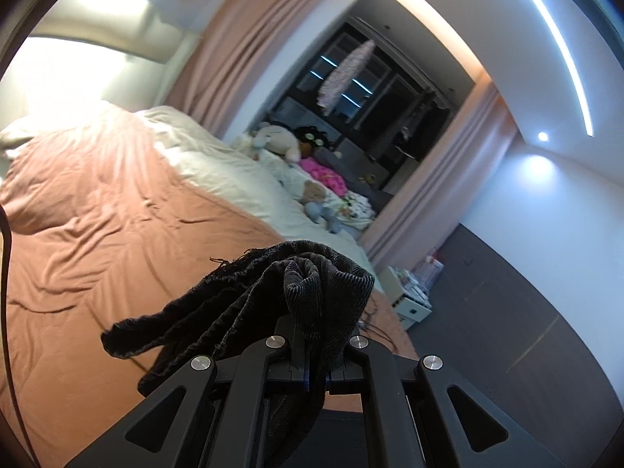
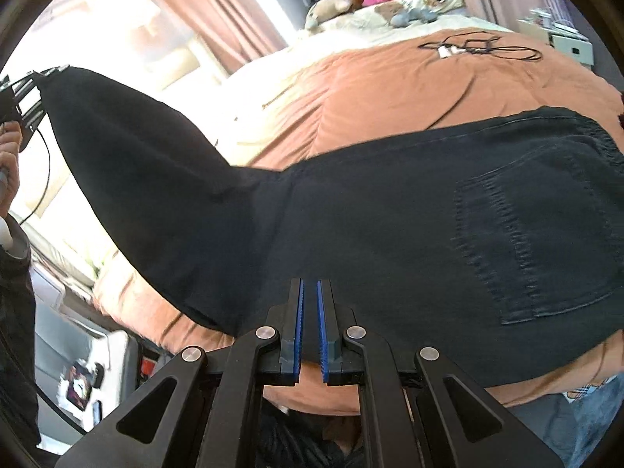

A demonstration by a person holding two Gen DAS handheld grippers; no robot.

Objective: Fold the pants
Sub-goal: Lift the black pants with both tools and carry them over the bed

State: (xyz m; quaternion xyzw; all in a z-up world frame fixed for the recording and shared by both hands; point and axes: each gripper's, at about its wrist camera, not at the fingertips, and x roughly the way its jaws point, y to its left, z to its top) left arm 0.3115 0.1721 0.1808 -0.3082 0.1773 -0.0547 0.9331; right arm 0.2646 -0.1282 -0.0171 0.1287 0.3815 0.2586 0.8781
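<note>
The black pants (image 2: 390,214) lie spread across the orange bedspread (image 2: 390,89), back pocket (image 2: 526,241) facing up at the right. One leg rises toward the upper left, where my left gripper (image 2: 23,93) holds its end beside a hand (image 2: 9,144). In the left wrist view the left gripper (image 1: 312,335) is shut on the bunched, frayed hem of the pants (image 1: 241,304), which drapes over its fingers. My right gripper (image 2: 309,284) is at the pants' near edge, its blue pads nearly together with black cloth between them.
A black cable with a white plug (image 2: 479,48) lies on the far part of the bed. Stuffed toys (image 1: 280,140) and a pink item sit along the window side. A white bedside unit (image 1: 409,304) stands beyond the bed. Curtains (image 1: 234,46) hang behind.
</note>
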